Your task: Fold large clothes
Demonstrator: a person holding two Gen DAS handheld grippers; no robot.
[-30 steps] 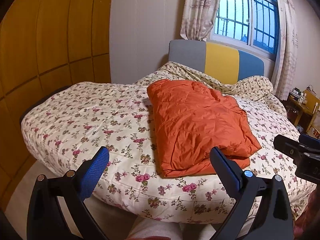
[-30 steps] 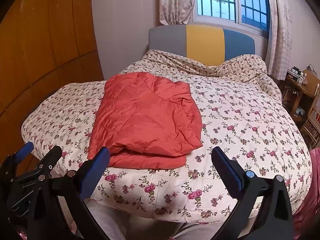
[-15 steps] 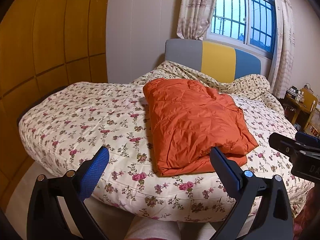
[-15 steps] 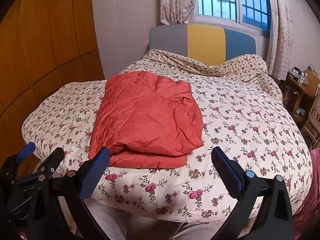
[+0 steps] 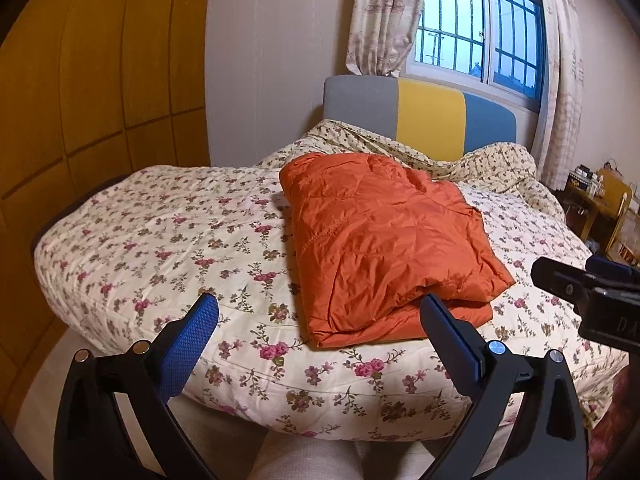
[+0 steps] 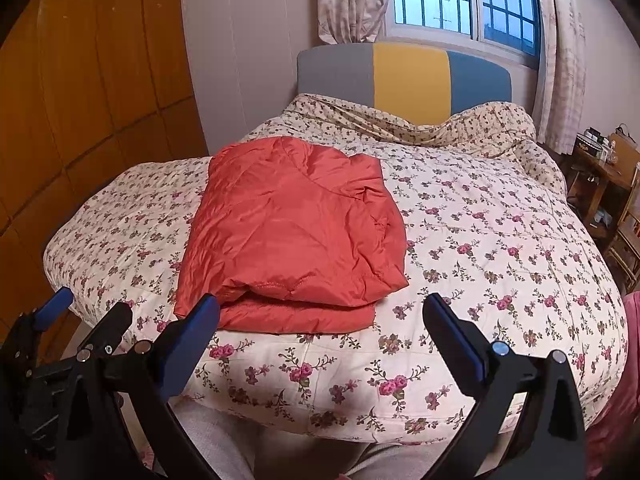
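An orange quilted jacket (image 5: 384, 240) lies folded into a thick rectangle on the floral bedspread (image 5: 168, 248), near the foot of the bed. It also shows in the right wrist view (image 6: 292, 240). My left gripper (image 5: 320, 312) is open and empty, held short of the bed's foot edge, apart from the jacket. My right gripper (image 6: 320, 312) is open and empty too, just short of the same edge. The right gripper's body shows at the right edge of the left wrist view (image 5: 592, 296); the left gripper's body shows at the lower left of the right wrist view (image 6: 60, 344).
A grey, yellow and blue headboard (image 5: 420, 116) stands at the far end under a barred window (image 5: 480, 28) with curtains. Wooden wardrobe panels (image 5: 80, 92) line the left. A wooden side table with clutter (image 6: 600, 164) stands at the right. My legs are below the bed edge.
Both grippers have drawn back and lowered a little from the bed; the view has tilted up slightly. The jacket has not moved. Both grippers stay open.
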